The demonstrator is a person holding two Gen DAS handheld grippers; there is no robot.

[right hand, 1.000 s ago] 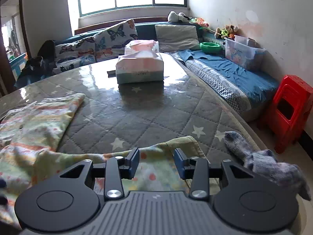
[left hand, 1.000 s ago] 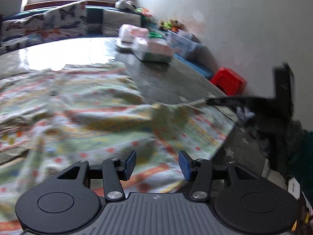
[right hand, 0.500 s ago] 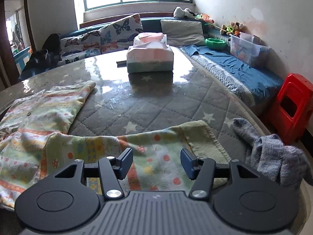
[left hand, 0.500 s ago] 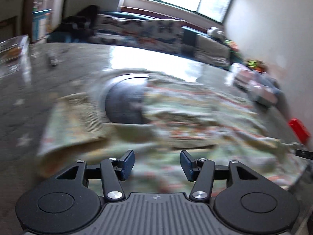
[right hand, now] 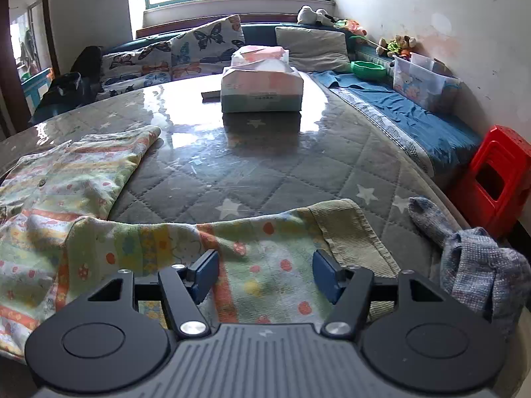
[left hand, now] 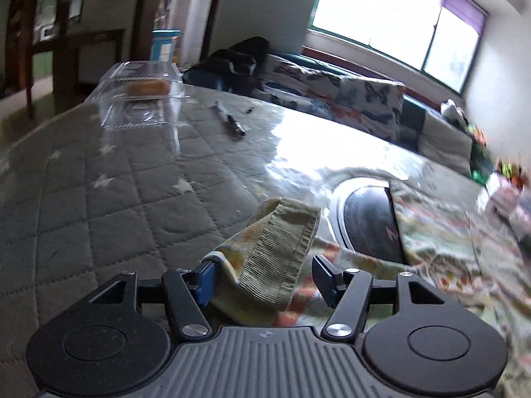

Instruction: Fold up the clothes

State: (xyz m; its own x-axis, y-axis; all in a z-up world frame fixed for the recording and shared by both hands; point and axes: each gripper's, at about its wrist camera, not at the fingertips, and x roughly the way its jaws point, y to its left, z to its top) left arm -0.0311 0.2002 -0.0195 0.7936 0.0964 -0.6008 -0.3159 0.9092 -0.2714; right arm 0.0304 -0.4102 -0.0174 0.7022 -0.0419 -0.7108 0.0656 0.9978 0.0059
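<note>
- In the left wrist view, the left gripper (left hand: 264,280) has its two blue fingers wide apart.
- A ribbed yellow-green cuff (left hand: 275,252) of the patterned garment (left hand: 441,235) sticks up between those fingers. It touches the left finger, but the right finger is clear of it, so nothing is pinched.
- The garment lies on the quilted table cover (left hand: 109,199), to the right of the cuff, with its round neck hole (left hand: 368,222) just past the cuff.
- Far behind the cuff, a clear plastic box (left hand: 142,99) sits at the far left of the table, and a pen (left hand: 230,121) lies just right of the box.
- The right edge of this view is blurred, so the things there are hard to tell.

- In the right wrist view, the right gripper (right hand: 265,278) is also wide open and holds nothing.
- The garment's sleeve (right hand: 265,252) lies flat on the table under and between its fingers. The sleeve's ribbed cuff (right hand: 351,235) is just right of the gripper.
- The rest of the garment (right hand: 66,179) spreads out to the left of the gripper.
- A grey-blue knitted cloth (right hand: 478,265) lies at the table's edge, right of the gripper and near the cuff.
- A tissue pack (right hand: 262,89) sits far behind the gripper, in the middle of the table.
- A red stool (right hand: 494,179) stands on the floor, right of the table.
</note>
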